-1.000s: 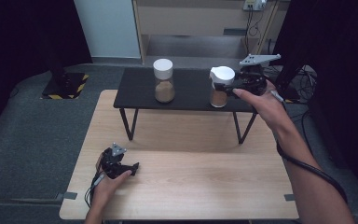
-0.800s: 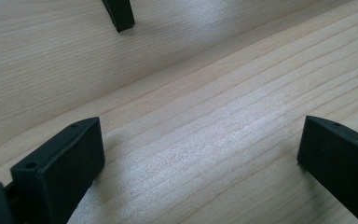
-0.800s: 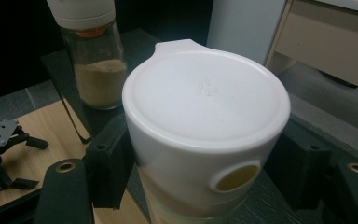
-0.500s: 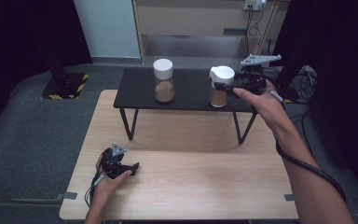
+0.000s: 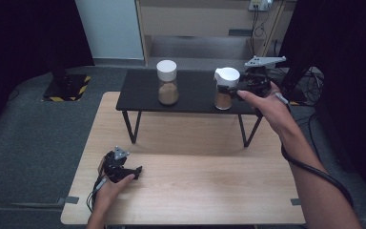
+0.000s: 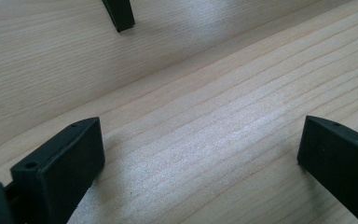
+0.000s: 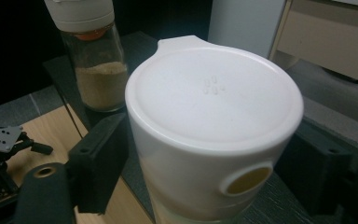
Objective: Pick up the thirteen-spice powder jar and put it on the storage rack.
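Glass dispenser jar (image 7: 209, 154) with a white pour-spout cap, partly filled with brown powder, is judged rigid, breakable, smooth-sided and moderately light; grip it across the wide cap or just below it, with even pressure. It stands upright on the black bench (image 5: 190, 90), near the bench's right end and well apart from the second jar (image 5: 167, 82) at the bench's centre, and it sits between the jaws of the right gripper (image 5: 232, 88), which have just been opening and now flank the cap without clearly pressing on it. Off the bench, on the wooden table (image 5: 209, 191) in front of it, the left gripper (image 6: 200, 154) rests with jaws wide and nothing between them.
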A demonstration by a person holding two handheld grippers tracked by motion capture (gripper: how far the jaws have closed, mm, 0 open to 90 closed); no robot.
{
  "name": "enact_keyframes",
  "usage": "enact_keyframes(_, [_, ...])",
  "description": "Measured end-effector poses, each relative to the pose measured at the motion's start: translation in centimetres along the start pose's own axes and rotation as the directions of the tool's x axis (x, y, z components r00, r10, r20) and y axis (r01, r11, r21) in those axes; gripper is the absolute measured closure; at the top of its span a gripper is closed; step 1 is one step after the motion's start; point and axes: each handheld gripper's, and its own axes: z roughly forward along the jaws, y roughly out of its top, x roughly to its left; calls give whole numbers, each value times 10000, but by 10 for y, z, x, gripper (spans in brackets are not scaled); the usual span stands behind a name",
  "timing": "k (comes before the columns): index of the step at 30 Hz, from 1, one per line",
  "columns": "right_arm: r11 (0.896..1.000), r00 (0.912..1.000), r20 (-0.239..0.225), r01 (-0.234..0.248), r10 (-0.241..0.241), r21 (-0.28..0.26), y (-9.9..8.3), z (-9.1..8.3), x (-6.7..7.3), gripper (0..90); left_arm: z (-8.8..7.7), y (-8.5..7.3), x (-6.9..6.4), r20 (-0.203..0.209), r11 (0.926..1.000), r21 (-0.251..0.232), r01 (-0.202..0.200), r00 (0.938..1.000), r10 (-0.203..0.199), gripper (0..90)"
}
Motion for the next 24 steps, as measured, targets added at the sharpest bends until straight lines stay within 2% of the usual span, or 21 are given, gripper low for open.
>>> enact_keyframes(6, [9999,9996,286,27,-23,-108,-3,-2,7,84,0,0,0,-2,10000,3,-3,10000,3,0])
enact_keyframes(10, [9995,9974,654,302,-295,-105,-5,-6,15,27,0,0,0,-2,10000,2,20,10000,-20,0])
enact_keyframes(13, [9993,9962,813,337,-324,-145,-8,-12,20,25,0,0,0,5,10000,2,30,10000,-30,0])
enact_keyframes(24, [9996,9959,875,229,-214,-169,-17,-37,23,29,0,0,0,2,10000,25,0,10000,0,0])
